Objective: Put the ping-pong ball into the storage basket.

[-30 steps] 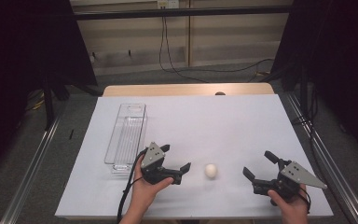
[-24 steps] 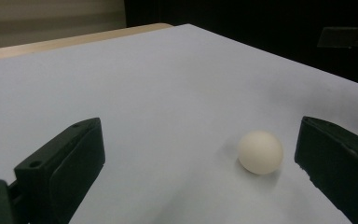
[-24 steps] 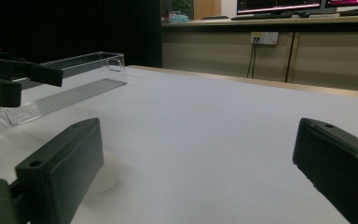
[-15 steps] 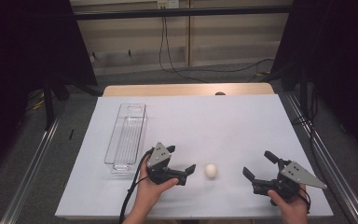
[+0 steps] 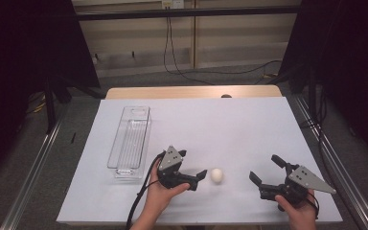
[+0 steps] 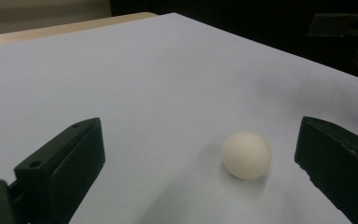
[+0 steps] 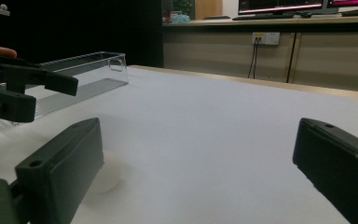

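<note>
A small white ball (image 5: pixel 216 175) lies on the white table sheet (image 5: pixel 220 129) near the front edge. My left gripper (image 5: pixel 192 164) is open just left of the ball, its jaws pointing toward it without touching. In the left gripper view the ball (image 6: pixel 246 155) rests ahead, nearer the right jaw, and the left gripper (image 6: pixel 200 126) holds nothing. My right gripper (image 5: pixel 263 167) stands open to the ball's right, a short way off. In the right gripper view the ball (image 7: pixel 109 175) is half hidden behind the left jaw of the open right gripper (image 7: pixel 198 123).
A clear, empty plastic tray (image 5: pixel 129 141) lies lengthwise on the sheet's left side and appears as the tray (image 7: pixel 84 74) in the right gripper view. The other hand's gripper (image 7: pixel 18 88) is at that view's left edge. Metal rails (image 5: pixel 33 172) flank the table.
My left gripper has moved right and slightly forward, closing the distance to the ball. The ball and my right gripper have stayed in place.
</note>
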Tool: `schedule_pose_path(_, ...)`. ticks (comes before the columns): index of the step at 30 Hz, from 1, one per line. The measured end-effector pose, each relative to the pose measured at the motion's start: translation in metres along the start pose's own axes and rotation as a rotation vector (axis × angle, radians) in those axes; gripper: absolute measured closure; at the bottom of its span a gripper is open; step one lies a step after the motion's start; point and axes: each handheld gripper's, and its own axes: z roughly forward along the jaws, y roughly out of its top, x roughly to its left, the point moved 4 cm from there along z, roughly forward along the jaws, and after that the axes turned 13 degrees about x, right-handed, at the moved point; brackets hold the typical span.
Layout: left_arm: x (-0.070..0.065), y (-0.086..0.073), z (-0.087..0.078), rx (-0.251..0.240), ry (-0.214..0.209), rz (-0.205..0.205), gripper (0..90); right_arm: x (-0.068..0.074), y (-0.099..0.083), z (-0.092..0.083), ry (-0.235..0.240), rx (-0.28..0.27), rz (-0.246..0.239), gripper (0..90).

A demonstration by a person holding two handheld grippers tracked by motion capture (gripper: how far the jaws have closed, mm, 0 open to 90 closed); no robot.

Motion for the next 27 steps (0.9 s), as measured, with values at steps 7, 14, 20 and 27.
schedule_pose_path(7,-0.003,0.002,0.005,0.003,-0.022,0.005,1.7,0.0,0.0,0.0,0.002,0.0,-0.001,1.2)
schedule_pose_path(14,-0.004,0.002,0.01,0.035,-0.019,0.004,1.7,0.0,0.0,0.0,0.0,-0.001,0.0,1.2)
schedule_pose_path(20,-0.007,0.003,0.016,0.047,-0.025,0.002,1.7,-0.001,0.0,0.001,0.0,0.0,0.0,1.2)
schedule_pose_path(27,-0.011,0.005,0.022,0.066,-0.031,0.011,1.9,-0.001,0.0,0.001,0.003,-0.001,0.001,1.2)
